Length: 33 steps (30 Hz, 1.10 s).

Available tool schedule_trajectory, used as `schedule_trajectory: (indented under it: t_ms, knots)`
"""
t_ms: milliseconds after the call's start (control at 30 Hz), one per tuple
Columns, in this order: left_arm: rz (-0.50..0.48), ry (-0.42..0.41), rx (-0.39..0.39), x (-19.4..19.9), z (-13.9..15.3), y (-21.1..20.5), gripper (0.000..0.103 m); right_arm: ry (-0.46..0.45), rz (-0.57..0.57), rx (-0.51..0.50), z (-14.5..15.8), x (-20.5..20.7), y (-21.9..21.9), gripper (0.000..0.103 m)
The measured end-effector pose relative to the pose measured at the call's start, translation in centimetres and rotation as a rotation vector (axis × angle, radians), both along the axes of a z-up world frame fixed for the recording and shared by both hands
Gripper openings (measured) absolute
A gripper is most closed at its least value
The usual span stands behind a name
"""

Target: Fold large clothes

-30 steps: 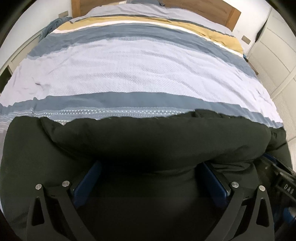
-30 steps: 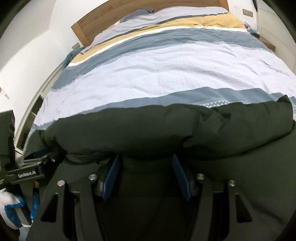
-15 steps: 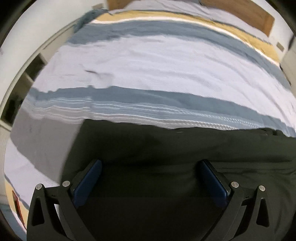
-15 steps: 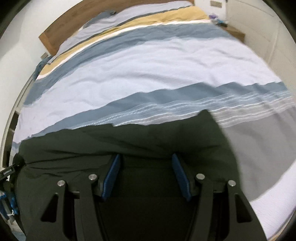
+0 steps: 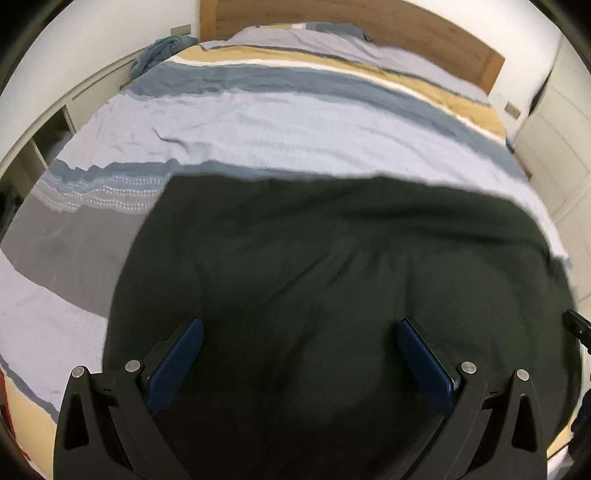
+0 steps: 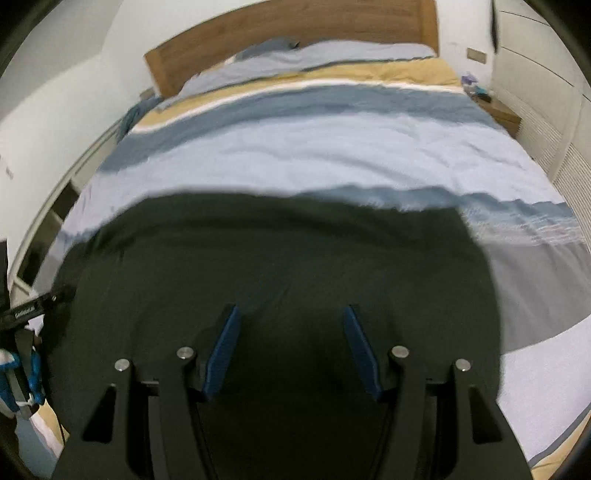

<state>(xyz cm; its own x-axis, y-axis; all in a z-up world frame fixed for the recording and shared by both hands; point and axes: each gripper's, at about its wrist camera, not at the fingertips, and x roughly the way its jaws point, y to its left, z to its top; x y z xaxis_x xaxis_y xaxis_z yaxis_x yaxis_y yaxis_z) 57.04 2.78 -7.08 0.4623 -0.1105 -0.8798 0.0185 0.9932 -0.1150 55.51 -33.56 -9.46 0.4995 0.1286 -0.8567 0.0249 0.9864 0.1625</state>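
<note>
Left wrist view: the left gripper (image 5: 299,332) has its two blue pads (image 5: 177,362) spread wide, with nothing pinched between them. Under and ahead of them the dark garment (image 5: 332,266) lies spread flat on the bed, filling the frame from 3 to 8 o'clock, its far edge running straight across the middle. The striped bedcover (image 5: 280,129) carries pale lilac, slate-blue, white and mustard bands toward 12 o'clock; a grey band and a dotted white trim show at 9 o'clock. A wooden headboard (image 5: 424,33) closes the bed at 12 to 1 o'clock. A bunched blue cloth (image 5: 159,51) sits off the bed's corner at 11 o'clock, above low open shelving (image 5: 48,136) along the wall at 9 to 10 o'clock. White cabinet doors (image 5: 546,125) stand at 2 o'clock. A black piece of the other tool pokes in at 3 o'clock.

Right wrist view: the right gripper (image 6: 291,332) also stands released, pads (image 6: 225,347) apart, narrower than the left pair, over the same dark garment, which here covers the lower centre from 4 to 9 o'clock. The bedcover stretches beyond to the headboard at 12 o'clock. A wooden nightstand (image 6: 498,110) with small items sits at 2 o'clock beside ribbed white cabinet fronts. The left tool's black body shows at 9 o'clock.
</note>
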Motion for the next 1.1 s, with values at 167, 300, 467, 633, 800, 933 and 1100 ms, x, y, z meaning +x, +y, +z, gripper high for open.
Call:
schedule_trajectory:
  t_ms: [167, 300, 467, 633, 800, 933, 1100]
  knots:
    - [-0.002, -0.019, 0.027, -1.0, -0.5, 0.4, 0.102, 0.037, -0.007, -0.030, -2.7, -1.5, -0.3, 0.057]
    - [0.023, -0.017, 0.034, -1.8, -0.4, 1.8, 0.102, 0.063, -0.065, -0.096, -3.1, -2.1, -3.0, 0.057]
    - [0.015, -0.046, 0.034, -3.8, 0.9, 1.7, 0.102, 0.080, -0.138, -0.170, -1.7, -2.8, -5.1, 0.057]
    - [0.002, -0.070, 0.021, -5.6, 2.0, 1.2, 0.102, 0.033, -0.066, -0.144, 0.7, -5.0, -2.3, 0.057]
    - [-0.008, -0.064, 0.033, -6.6, 1.7, 1.0, 0.102, 0.013, 0.022, -0.118, 1.2, -7.3, 1.2, 0.057]
    - [-0.010, -0.046, 0.025, -6.9, 1.0, 0.9, 0.102, 0.023, 0.060, -0.111, 0.3, -8.7, 3.2, 0.057]
    - [-0.011, -0.035, 0.032, -7.6, 0.3, 1.2, 0.102, 0.044, 0.042, -0.118, -0.7, -9.2, 3.0, 0.072]
